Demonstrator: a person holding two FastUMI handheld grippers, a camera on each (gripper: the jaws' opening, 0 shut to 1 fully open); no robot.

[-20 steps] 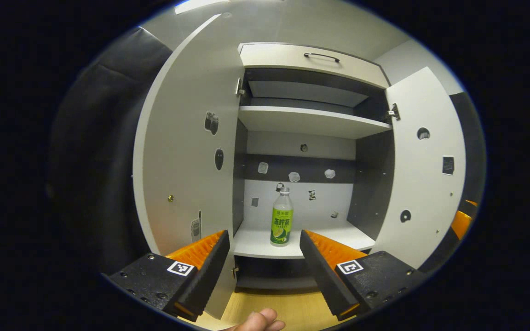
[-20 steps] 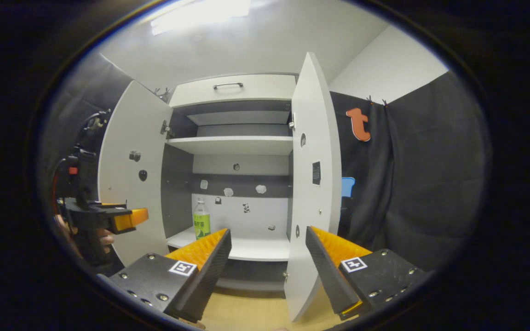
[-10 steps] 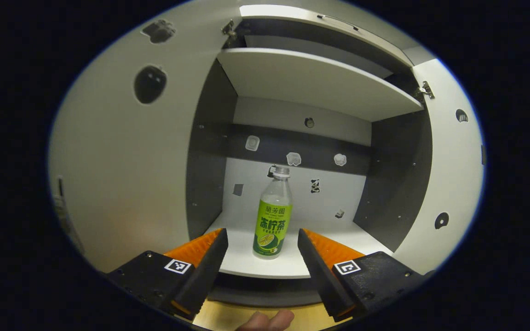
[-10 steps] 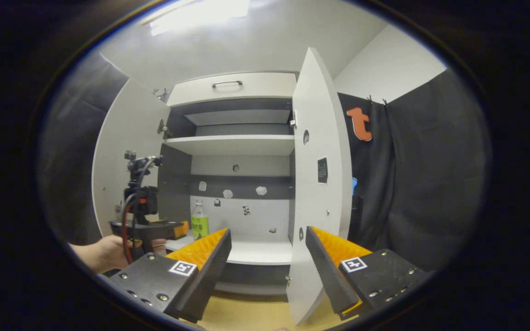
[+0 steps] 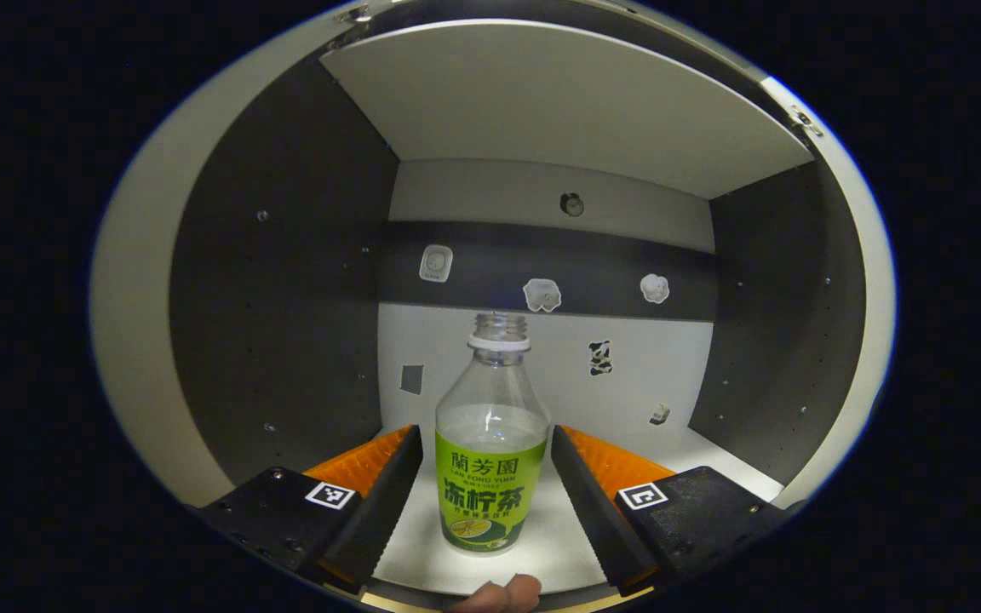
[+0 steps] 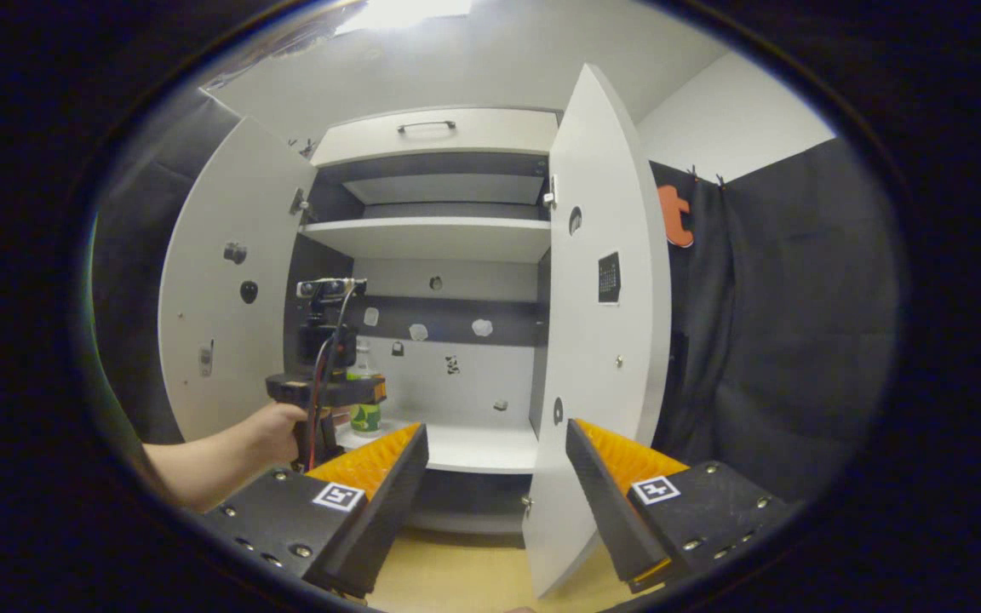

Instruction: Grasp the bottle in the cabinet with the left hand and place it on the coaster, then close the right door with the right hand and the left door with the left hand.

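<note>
closer now in the left gripper view: you've pushed the left gripper (image 5: 484, 502) into the cabinet (image 5: 286, 281) until the bottle (image 5: 487, 464) stands upright on its lower shelf between the spread fingers, neither clearly pressing it, so closing comes next. right gripper view: the right gripper (image 6: 497, 502) hangs open outside the cabinet, near the open right door (image 6: 605, 340).

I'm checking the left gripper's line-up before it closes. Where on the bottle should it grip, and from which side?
Grip the bottle on its labelled body, coming straight in from the open front of the cabinet, as the left gripper does. The bottle stands upright on the shelf and its body is straight-sided there, while the neck narrows above. The fingers flank it, open, so closing level should probably hold it.
</note>
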